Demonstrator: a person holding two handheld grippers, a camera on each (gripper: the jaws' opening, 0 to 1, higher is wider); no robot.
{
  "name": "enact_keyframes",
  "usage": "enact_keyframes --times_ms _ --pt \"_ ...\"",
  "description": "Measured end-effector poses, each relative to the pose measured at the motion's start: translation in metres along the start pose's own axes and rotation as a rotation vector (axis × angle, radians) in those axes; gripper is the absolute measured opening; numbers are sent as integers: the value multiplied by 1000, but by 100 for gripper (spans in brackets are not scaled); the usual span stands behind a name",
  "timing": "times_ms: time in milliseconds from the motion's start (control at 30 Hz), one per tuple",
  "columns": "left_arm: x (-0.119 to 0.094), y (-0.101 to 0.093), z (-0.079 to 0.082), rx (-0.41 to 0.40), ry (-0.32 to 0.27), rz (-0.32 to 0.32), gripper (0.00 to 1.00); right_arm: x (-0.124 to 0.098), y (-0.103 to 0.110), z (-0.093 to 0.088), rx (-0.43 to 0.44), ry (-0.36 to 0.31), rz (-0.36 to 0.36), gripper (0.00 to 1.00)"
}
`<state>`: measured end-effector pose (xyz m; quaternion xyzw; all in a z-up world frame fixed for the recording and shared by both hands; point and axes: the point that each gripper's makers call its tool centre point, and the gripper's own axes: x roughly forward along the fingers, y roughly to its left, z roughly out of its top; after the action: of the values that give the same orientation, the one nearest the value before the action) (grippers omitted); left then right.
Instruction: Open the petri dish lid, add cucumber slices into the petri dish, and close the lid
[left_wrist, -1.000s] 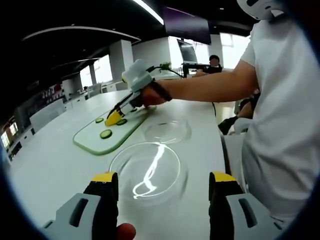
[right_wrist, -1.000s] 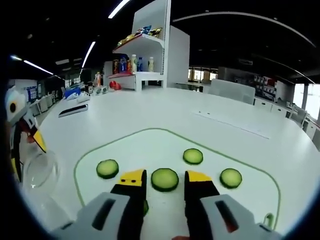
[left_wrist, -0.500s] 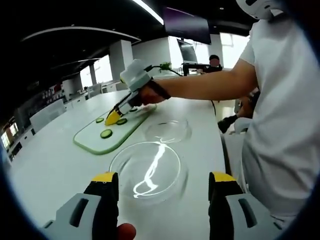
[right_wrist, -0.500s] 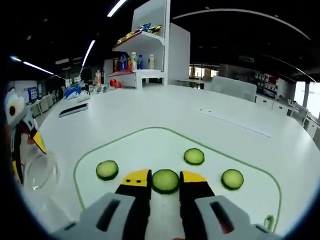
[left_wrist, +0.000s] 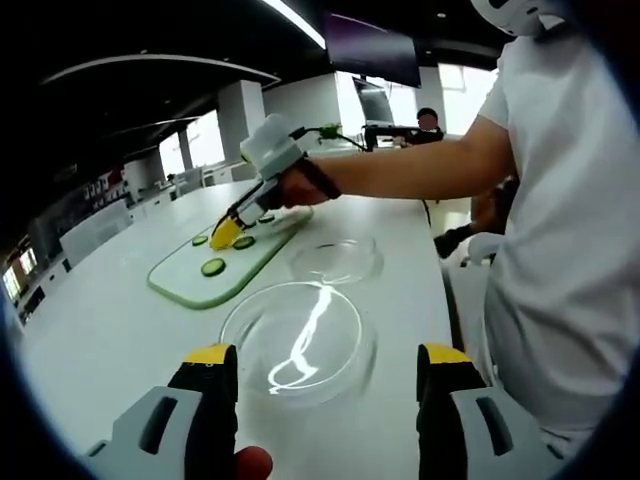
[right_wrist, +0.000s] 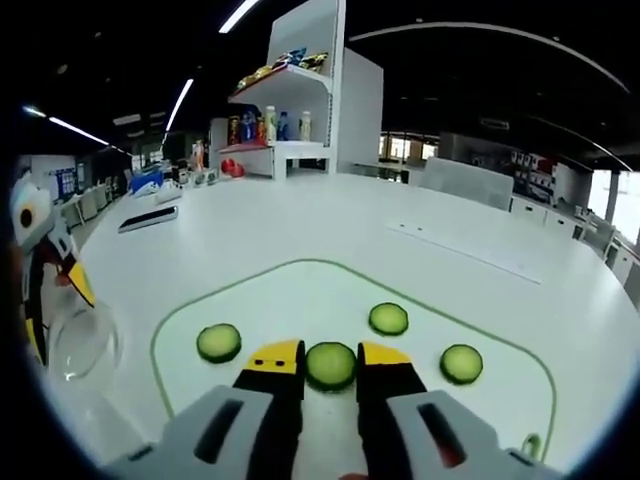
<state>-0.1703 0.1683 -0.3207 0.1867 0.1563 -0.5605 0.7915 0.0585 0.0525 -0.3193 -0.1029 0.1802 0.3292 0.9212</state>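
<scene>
We see the right gripper (right_wrist: 331, 358) closed on a cucumber slice (right_wrist: 331, 365) pinched between its yellow tips on the cutting board (right_wrist: 300, 295), three other slices around it. Left gripper (left_wrist: 325, 365) hangs wide open and empty just short of the petri dish (left_wrist: 298, 340), lid (left_wrist: 337, 260) lying beyond it. The person's arm (left_wrist: 400, 175) reaches straight out across the white table (left_wrist: 100, 330) to the board.

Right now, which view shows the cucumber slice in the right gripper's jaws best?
The right gripper view: the cucumber slice sits large between the right gripper jaws, above the cutting board. In the left gripper view the right gripper is small and distant, and the slice is too small to make out.
</scene>
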Motion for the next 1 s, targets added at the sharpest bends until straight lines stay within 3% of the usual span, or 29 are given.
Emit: enact_keyframes --times_ms 1000 --pt "3 0 1 5 5 -2 72 -11 1 5 -16 -25 20 21"
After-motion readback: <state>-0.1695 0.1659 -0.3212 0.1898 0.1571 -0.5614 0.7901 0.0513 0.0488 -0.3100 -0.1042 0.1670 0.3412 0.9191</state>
